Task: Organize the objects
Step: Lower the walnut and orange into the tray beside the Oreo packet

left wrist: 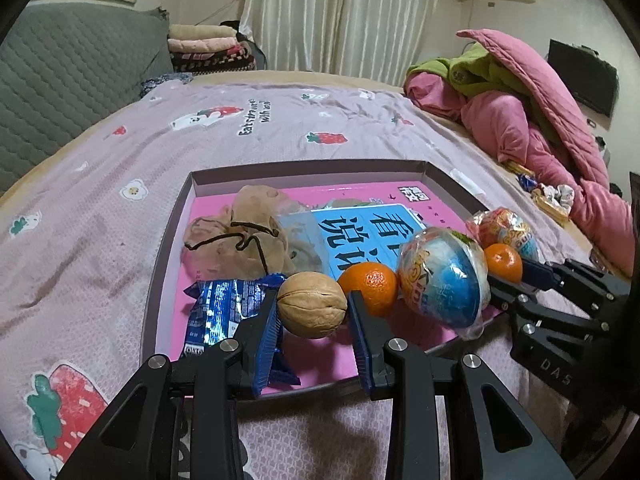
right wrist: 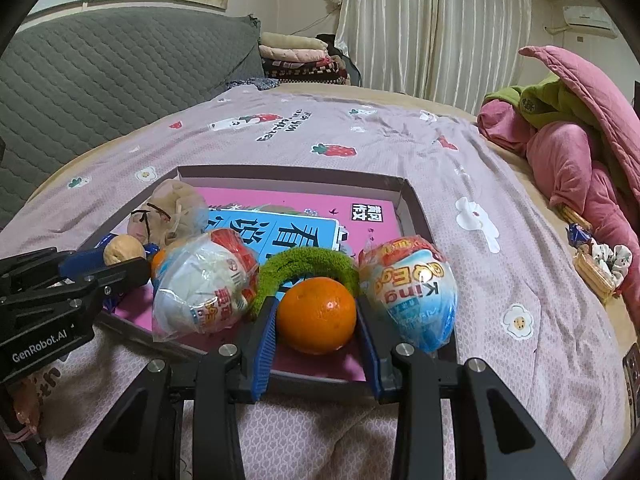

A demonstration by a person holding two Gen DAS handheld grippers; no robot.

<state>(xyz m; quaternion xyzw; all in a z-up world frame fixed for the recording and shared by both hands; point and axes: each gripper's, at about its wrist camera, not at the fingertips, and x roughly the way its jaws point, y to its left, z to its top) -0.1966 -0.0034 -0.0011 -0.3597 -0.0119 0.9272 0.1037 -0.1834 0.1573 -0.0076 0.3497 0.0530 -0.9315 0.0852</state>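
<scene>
Left gripper (left wrist: 313, 308) clamps walnut (left wrist: 312, 305), right gripper (right wrist: 316, 322) clamps tangerine (right wrist: 317, 315), both over the tray's (left wrist: 304, 170) near edge. Risk: round items rolling out on release, nudging the wrapped toy egg (right wrist: 408, 296).

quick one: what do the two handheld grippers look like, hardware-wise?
Both the left gripper and right gripper are matte black linkage frames with silver pivot screws and ribbed blue finger pads. White "GenRobot.AI" lettering marks the left body. No cables or sleeves visible.
</scene>
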